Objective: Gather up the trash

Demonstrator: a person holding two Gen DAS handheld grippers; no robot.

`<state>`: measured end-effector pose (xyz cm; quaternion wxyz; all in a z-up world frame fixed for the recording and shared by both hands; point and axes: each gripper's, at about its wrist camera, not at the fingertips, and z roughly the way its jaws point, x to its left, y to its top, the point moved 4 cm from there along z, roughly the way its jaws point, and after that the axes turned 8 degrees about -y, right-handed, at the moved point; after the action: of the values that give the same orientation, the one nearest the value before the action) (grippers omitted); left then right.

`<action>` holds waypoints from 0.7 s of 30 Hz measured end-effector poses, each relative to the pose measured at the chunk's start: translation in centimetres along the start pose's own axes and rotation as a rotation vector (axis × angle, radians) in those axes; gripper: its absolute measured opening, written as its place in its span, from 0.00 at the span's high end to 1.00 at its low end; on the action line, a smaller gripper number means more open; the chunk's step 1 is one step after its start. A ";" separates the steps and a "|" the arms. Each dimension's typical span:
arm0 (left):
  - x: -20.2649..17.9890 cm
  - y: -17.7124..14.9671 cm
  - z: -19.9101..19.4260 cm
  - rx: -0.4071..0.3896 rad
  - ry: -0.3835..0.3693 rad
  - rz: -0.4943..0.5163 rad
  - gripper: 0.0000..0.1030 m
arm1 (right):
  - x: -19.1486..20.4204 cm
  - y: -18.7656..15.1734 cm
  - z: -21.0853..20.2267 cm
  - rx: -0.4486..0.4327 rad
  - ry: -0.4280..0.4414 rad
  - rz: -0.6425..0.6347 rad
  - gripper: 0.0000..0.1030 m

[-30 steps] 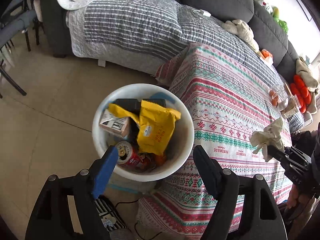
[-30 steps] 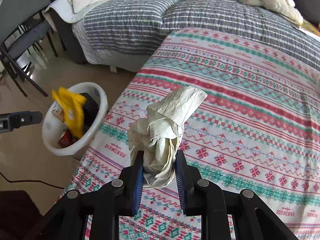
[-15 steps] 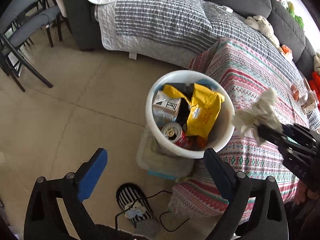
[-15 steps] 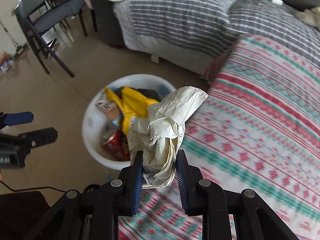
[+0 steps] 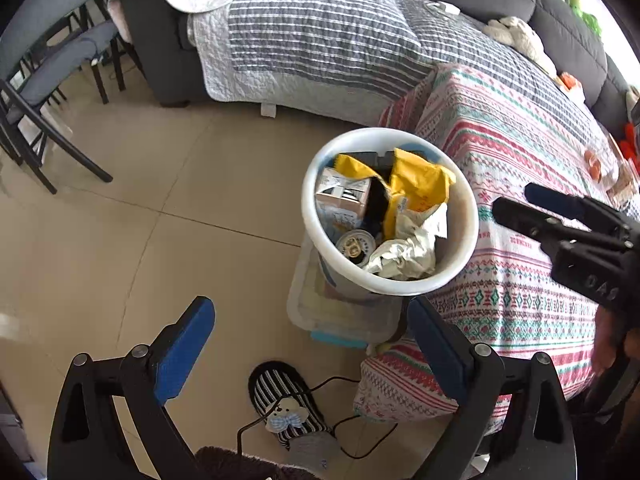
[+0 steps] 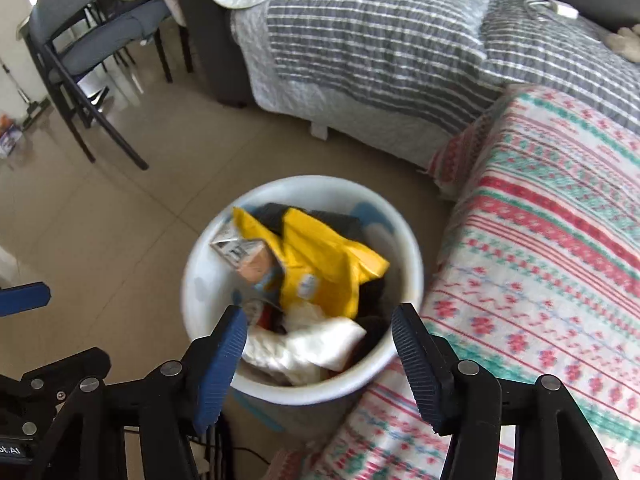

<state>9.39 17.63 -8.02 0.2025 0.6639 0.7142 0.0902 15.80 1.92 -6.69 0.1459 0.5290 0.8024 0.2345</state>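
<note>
Crumpled paper [image 6: 308, 344] half-buried in bin [image 6: 200, 280], right gripper [image 6: 320, 344] jaws opening, empty.

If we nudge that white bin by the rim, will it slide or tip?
Probably tips before it slides: the bin looks tall, stands on a plastic lid rather than the floor, and is loaded to the rim. Contents look light, a yellow bag and crumpled paper, so likely little ballast. The tablecloth beside it may brace one side.

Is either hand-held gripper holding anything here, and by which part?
Nothing is held. The right hand-held gripper is opening, empty, above the crumpled cream paper wad lying in the round white plastic bin. The left hand-held gripper is open and empty.
</note>
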 end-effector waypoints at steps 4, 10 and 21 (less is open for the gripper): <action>-2.3 -0.6 -0.6 -0.018 -0.012 0.049 0.04 | -2.4 -1.0 -2.2 -0.025 -0.035 0.023 0.29; -7.4 -2.3 -2.1 -0.067 -0.036 0.107 0.04 | -7.0 -4.0 -7.6 -0.100 -0.207 0.048 0.18; -16.1 -7.5 -5.6 -0.262 0.006 0.122 0.04 | -13.1 -14.2 -16.6 -0.207 -0.350 0.184 0.03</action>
<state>0.88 1.74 -3.25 0.2796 0.6738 0.6551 0.1966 1.91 -18.45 -0.37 0.3144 0.6150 0.6847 0.2325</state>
